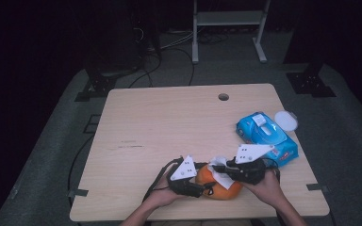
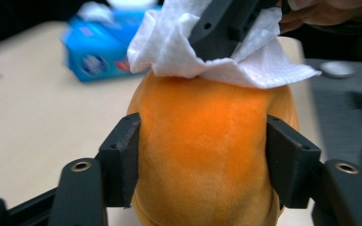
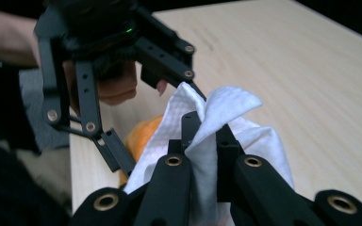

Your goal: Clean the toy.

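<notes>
gripping orange plush toy (image 2: pixel 202 155), left gripper (image 2: pixel 202 155), right gripper (image 3: pixel 202 141) pinching white tissue (image 3: pixel 226 108)

No lettering can be read in any view. The blue plastic pack of wipes (image 1: pixel 267 138) on the pale wooden surface (image 1: pixel 160 122) carries a round printed emblem and a red patch on its side, seen in the left gripper view (image 2: pixel 96 59), but both are too blurred to make out. Faint dark marks on the surface (image 1: pixel 131 146) are likewise illegible.

Light wood table (image 1: pixel 160 122): orange plush (image 1: pixel 220 187), blue wipes pack (image 1: pixel 267 137), white lid (image 1: pixel 285 120)
</notes>
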{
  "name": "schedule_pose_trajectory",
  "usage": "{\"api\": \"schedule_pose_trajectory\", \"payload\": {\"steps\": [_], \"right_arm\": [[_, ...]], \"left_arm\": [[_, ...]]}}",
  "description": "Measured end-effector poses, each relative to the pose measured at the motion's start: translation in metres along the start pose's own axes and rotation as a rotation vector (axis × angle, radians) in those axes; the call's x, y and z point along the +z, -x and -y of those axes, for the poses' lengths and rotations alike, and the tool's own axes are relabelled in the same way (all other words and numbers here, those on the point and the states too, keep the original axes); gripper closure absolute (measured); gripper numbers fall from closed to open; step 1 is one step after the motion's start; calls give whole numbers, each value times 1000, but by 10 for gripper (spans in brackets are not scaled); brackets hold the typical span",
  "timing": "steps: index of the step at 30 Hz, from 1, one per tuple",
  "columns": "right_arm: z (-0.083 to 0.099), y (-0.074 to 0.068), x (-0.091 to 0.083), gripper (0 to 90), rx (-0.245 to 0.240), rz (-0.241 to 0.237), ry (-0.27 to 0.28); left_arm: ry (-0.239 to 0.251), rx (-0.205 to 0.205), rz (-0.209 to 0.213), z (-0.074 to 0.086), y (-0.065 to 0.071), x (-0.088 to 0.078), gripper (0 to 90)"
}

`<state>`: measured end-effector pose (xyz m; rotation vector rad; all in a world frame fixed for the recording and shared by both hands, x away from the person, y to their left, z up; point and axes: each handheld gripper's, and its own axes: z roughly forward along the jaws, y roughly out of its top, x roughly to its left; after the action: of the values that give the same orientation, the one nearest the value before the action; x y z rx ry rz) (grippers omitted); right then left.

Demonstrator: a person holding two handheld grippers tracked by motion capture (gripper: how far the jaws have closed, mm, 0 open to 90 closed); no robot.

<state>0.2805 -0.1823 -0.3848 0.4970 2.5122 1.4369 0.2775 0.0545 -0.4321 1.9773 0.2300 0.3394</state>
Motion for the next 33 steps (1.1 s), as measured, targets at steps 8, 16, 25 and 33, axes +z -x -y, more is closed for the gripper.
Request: {"api": "schedule_pose_trajectory", "payload": {"steps": [8,16,25,33], "right_arm": [[0,5,11,865,19,21,7],[-2,-7,17,865,-18,3,-22],[11,11,-8,865,35,55,-3],[21,7,-3,864,66,18,-16]], "left_arm": [[-14,-57,20,7,-14,-1,208],[-27,-150,53,9,-14,-1,307],[-35,-136,68,13,-20,-6,339],[-118,-375,86,12,-28,0,61]]}}
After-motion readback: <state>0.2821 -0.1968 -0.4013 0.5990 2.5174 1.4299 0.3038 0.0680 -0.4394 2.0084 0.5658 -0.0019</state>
